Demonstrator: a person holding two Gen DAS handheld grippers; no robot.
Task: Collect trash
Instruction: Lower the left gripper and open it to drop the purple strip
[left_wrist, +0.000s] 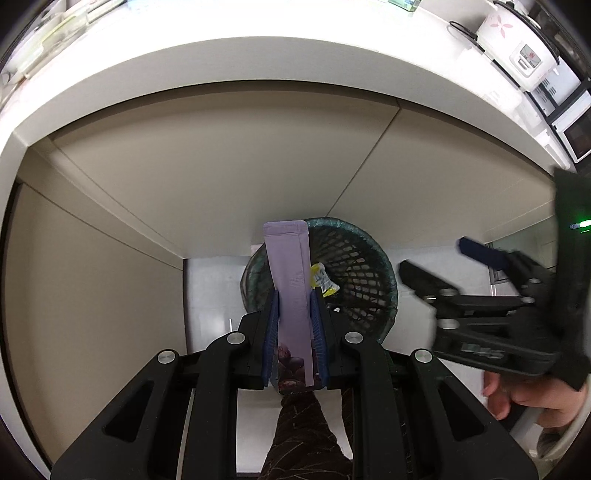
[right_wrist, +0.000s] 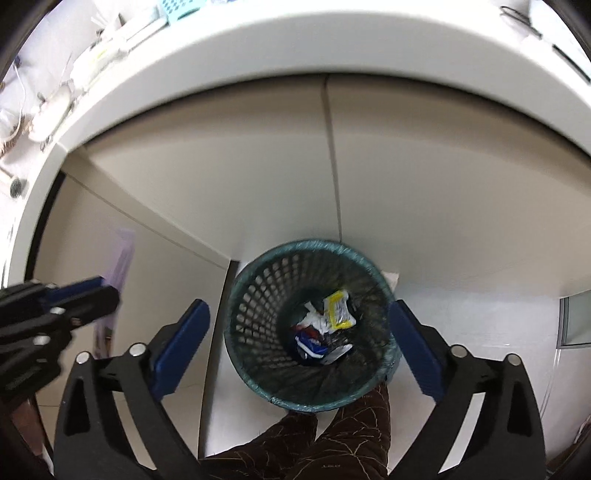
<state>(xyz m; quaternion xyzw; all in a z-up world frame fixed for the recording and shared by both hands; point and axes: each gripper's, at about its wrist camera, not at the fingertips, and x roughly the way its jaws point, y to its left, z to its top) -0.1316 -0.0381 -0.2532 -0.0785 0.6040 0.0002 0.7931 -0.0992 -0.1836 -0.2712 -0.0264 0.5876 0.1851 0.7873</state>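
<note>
White counter (right_wrist: 229, 48) overhangs beige cabinet doors (right_wrist: 240, 162); mesh bin (right_wrist: 258, 314) on pale floor (right_wrist: 480, 325).

The right gripper (right_wrist: 299, 325) is being held wide open above the bin (right_wrist: 255, 295), nothing between its jaws. Wrappers (right_wrist: 325, 325) are lying at the bin's bottom. The left gripper (right_wrist: 99, 291) is being held at left, clamping a purple packet (right_wrist: 120, 254).
</note>
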